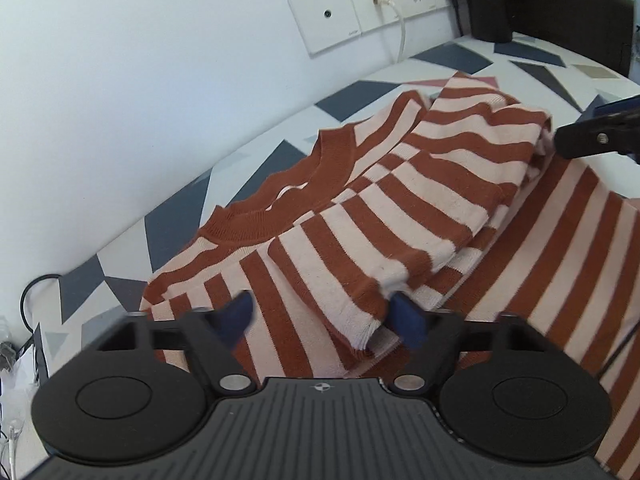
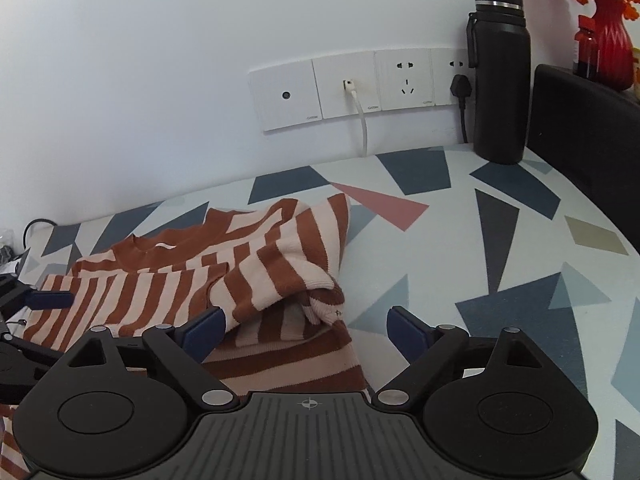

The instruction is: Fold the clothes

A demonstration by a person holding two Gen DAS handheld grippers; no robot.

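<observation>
1. Rust-and-cream striped sweater [image 1: 400, 208] lies on the patterned table [image 2: 500, 240], sleeves folded in.
2. Left gripper [image 1: 326, 320] fingers apart, a sleeve cuff between them, unpinched.
3. Right gripper [image 2: 306, 332] spread wide, holding nothing.

Sweater [image 1: 400, 208]: soft knitted cloth in rust and pale pink stripes, slightly fuzzy, with a ribbed rust collar [image 1: 276, 216]. Tabletop [image 2: 500, 240]: smooth, faintly sheened covering printed with grey, blue and pink triangles; wall plates [image 2: 360, 88]: glossy white plastic. Bottle [image 2: 500, 80]: matt black with a shiny metal band; vase [image 2: 612, 40]: glossy red, ribbed.
</observation>
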